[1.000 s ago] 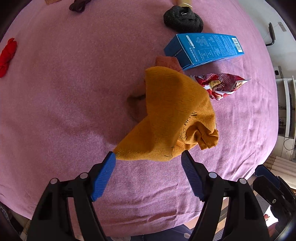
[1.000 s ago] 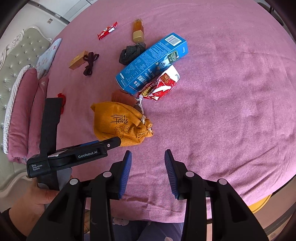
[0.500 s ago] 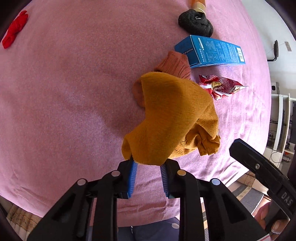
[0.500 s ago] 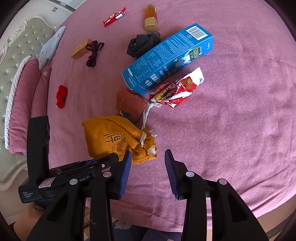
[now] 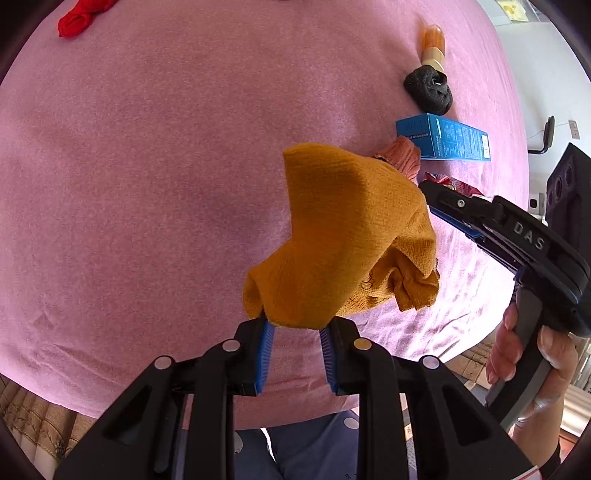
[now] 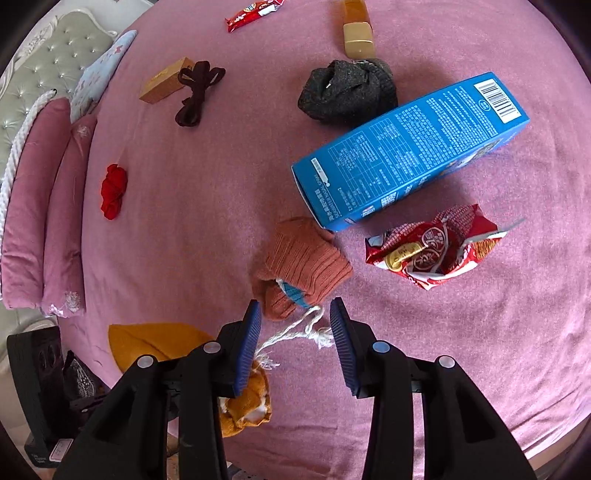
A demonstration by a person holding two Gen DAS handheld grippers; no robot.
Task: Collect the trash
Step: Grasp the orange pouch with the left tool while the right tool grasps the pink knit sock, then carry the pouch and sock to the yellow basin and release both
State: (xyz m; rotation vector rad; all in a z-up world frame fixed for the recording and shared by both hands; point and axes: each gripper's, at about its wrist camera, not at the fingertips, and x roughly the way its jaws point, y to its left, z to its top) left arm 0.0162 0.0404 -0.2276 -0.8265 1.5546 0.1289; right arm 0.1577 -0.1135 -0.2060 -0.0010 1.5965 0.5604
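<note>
Our left tongs [image 5: 295, 332] are clamped on the bottom edge of the mustard-yellow drawstring bag [image 5: 351, 236], having closed on it in the last moment; the bag lies at the near edge of the pink bed cover [image 5: 166, 184]. It carries dark printed characters that we cannot read from here, and its white drawstring [image 6: 295, 330] trails out between the pads of our right tongs [image 6: 295, 343], which stand released, with only the cord between them. The side of the right tongs reads "DAS" in the left wrist view, gripped by a hand [image 5: 532, 350].

Just beyond the cord lies a rust-coloured sock [image 6: 303, 262] with a blue stripe, touching the corner of a blue carton [image 6: 410, 151]. The carton shows a barcode and dense white print, too small to read. Beside it to the right sits a crumpled red snack wrapper [image 6: 432, 251] with round logos, its lettering not legible. Past the carton are a dark grey knitted bundle [image 6: 347, 92] and an amber bottle with a gold cap [image 6: 356, 29].

Further left we see a small tan box [image 6: 166, 79] against a dark brown cord [image 6: 195, 92], a red wrapped bar [image 6: 255, 9] at the far side, and a red cloth knot [image 6: 113, 190]. Pink pillows [image 6: 40, 229] line the left edge. The middle of the cover, between the red knot and the sock, is open, as is the right side beyond the wrapper.
</note>
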